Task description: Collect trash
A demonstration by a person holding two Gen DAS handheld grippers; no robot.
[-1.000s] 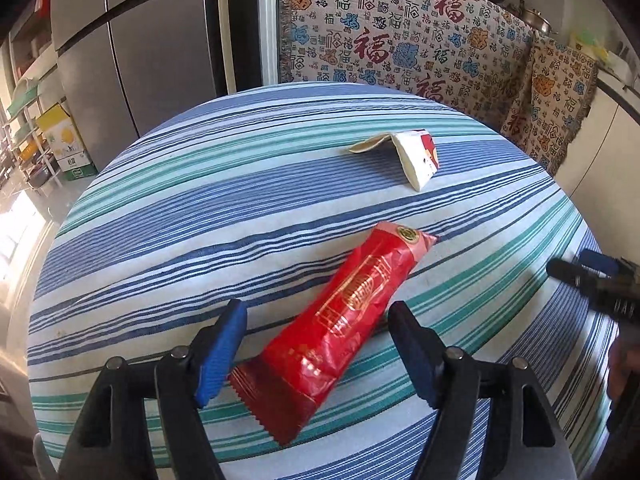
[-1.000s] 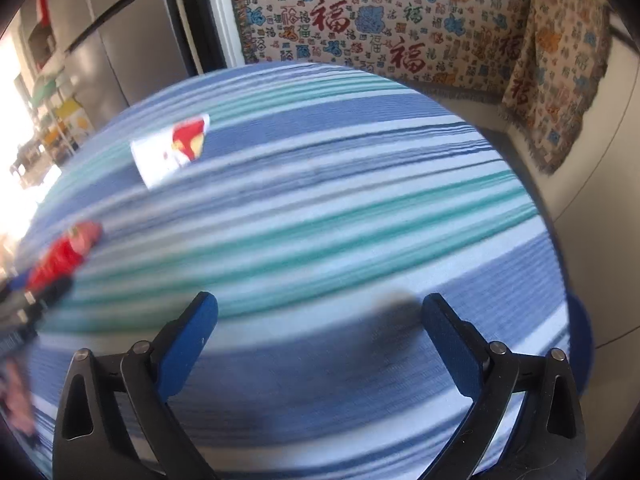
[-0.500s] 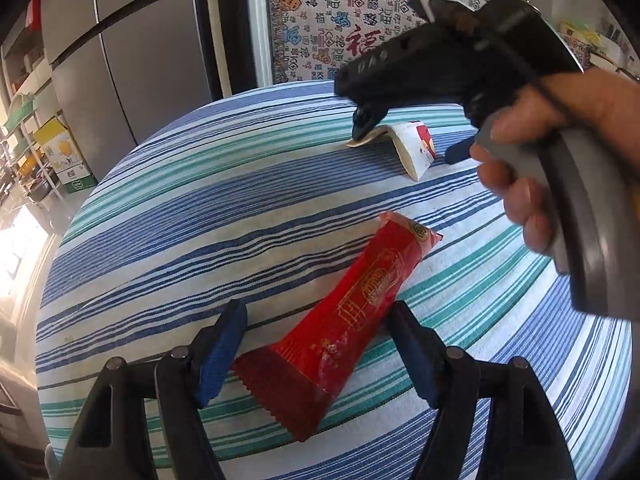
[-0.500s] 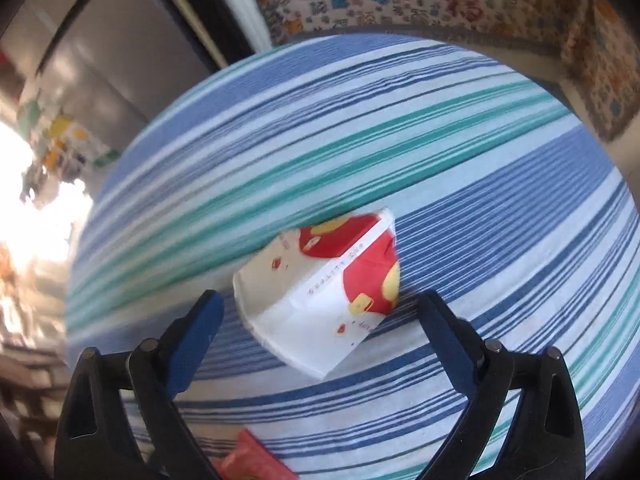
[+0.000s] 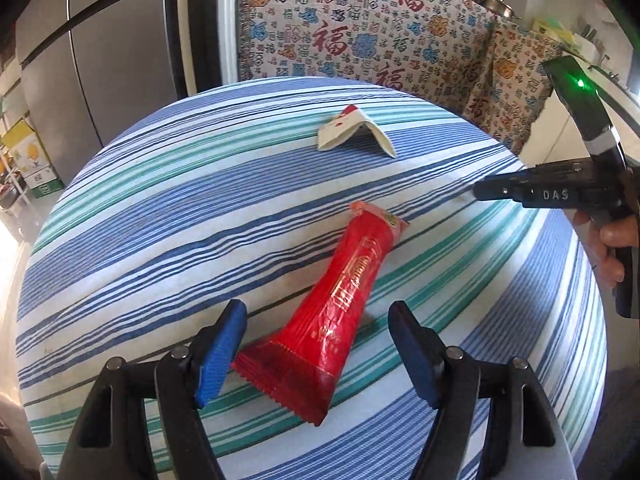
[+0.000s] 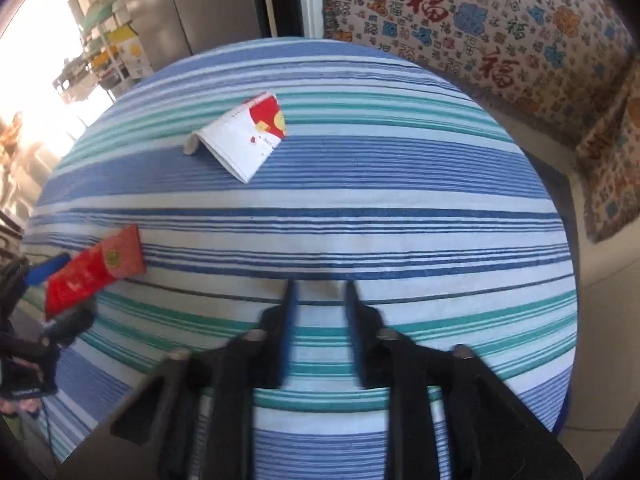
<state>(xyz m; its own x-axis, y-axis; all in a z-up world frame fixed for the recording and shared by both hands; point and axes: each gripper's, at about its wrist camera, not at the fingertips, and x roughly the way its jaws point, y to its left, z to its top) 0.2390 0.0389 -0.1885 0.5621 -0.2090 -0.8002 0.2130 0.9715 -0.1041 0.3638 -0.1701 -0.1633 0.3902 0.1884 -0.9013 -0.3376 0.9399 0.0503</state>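
My left hand-held gripper [image 5: 316, 348] is wide apart, blue pads either side of the red wrapper [image 5: 332, 312] w/o pressing it; the wrapper lies flat on the striped desk [image 5: 160, 216], wide end btwn the pads. My right hand-held gripper [image 6: 318, 292] is closing, jaws narrow, nothing btwn them, just desk cloth below. The folded white-red carton [image 6: 244, 136] sits farther back on the desk, well apart from both. Patterned cloth [image 5: 360, 32] hangs behind.
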